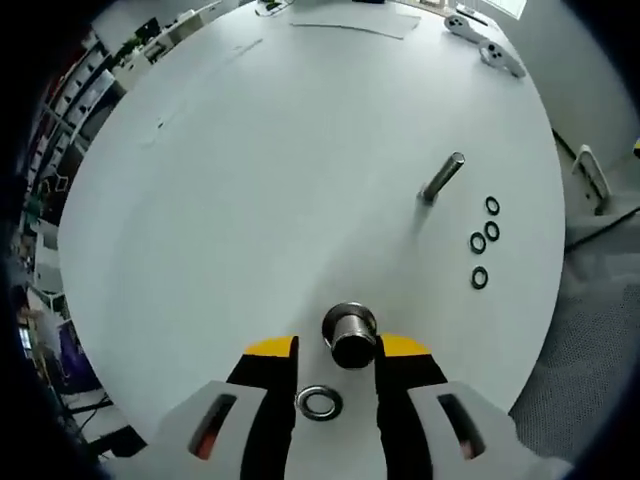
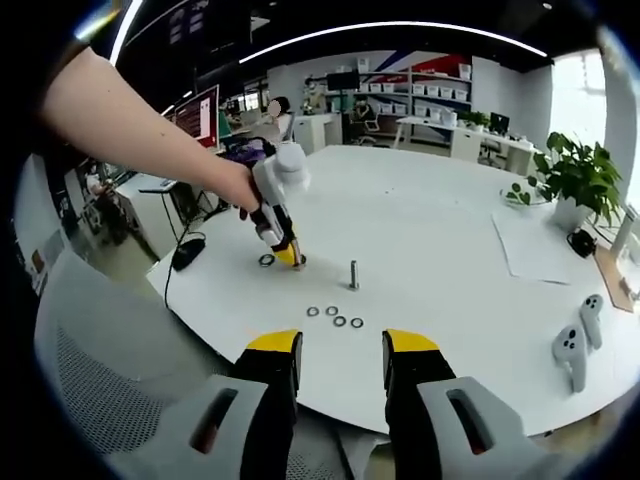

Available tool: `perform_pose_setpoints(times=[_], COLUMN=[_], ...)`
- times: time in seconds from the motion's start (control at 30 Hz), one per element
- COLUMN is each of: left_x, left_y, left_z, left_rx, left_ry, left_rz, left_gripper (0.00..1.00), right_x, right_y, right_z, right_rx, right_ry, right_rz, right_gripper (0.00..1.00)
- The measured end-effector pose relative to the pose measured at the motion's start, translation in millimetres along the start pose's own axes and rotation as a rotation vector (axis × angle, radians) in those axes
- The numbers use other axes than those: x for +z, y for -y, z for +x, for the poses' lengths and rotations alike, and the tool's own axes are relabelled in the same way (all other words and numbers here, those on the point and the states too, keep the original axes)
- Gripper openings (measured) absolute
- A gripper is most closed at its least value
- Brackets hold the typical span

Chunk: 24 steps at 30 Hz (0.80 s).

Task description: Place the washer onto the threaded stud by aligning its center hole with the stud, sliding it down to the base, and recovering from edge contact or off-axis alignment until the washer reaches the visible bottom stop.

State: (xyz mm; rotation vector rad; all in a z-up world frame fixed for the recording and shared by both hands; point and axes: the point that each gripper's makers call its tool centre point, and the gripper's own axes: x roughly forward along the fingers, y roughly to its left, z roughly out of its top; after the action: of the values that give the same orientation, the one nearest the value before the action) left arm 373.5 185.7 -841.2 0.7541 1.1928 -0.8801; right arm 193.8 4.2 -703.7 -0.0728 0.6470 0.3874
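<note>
A silver washer lies flat on the white table, between my left gripper's jaws and well behind their yellow tips. My left gripper is open, with a short thick metal cylinder standing between its fingertips. The thin threaded stud stands upright farther off to the right. In the right gripper view a hand holds the left gripper down at the table, with the washer beside it and the stud a little to its right. My right gripper is open and empty, off the table's edge.
Several black rings lie near the stud. White hand controllers and a sheet of paper lie on the far side. A mesh chair stands at the table's edge, and a potted plant sits on the far rim.
</note>
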Motion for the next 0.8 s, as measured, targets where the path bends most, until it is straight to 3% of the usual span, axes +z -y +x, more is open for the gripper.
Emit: perform_pose_setpoints(times=[0.37, 0.63, 0.8], left_x=[-46.6, -64.4, -65.7], left_y=[-14.6, -18.5, -14.7], left_z=[-1.1, 4.0, 7.7], left_rx=[-0.007, -0.007, -0.003], left_ry=[-0.05, -0.055, -0.042], left_rz=[-0.087, -0.13, -0.134], left_gripper=[0.29, 0.29, 0.29], right_x=[-1.1, -2.4, -1.2], right_y=[-3.2, -3.2, -1.7], right_z=[1.3, 1.8, 1.5], right_rx=[0.01, 0.011, 0.004], right_ry=[-0.008, -0.015, -0.009], right_rz=[-0.019, -0.022, -0.015], right_gripper=[0.35, 0.35, 0.35])
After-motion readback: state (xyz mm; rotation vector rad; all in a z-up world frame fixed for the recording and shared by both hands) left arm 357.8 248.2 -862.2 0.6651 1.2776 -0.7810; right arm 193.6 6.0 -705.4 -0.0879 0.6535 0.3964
